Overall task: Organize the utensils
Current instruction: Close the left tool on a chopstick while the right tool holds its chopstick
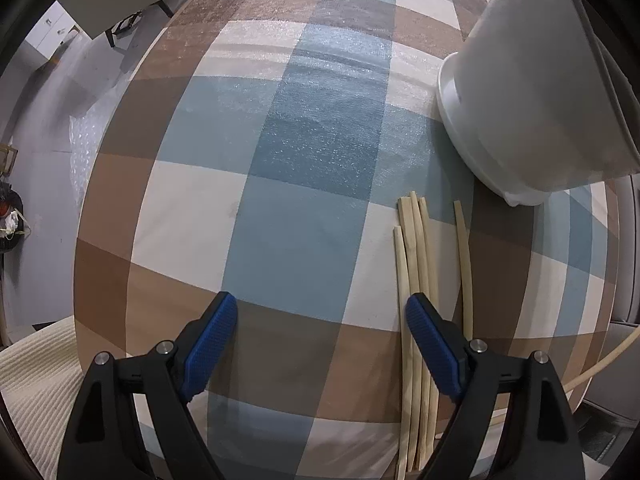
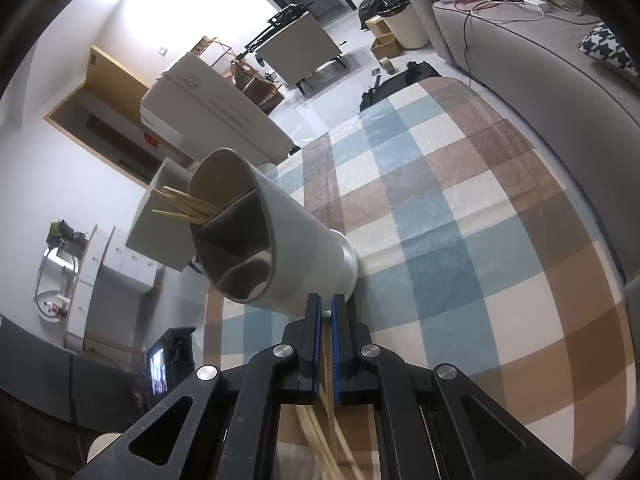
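Note:
Several pale wooden chopsticks lie side by side on the checked tablecloth, one a little apart to the right. My left gripper is open and empty just left of them; its right finger sits over the bundle. A white divided utensil holder stands beyond them; in the right wrist view the holder has a few chopsticks in one compartment. My right gripper is shut on a chopstick, near the holder's base.
The tablecloth covers a round table. A grey sofa runs along the far side. A cream cushion sits at the near left table edge. Floor, a white appliance and boxes lie beyond.

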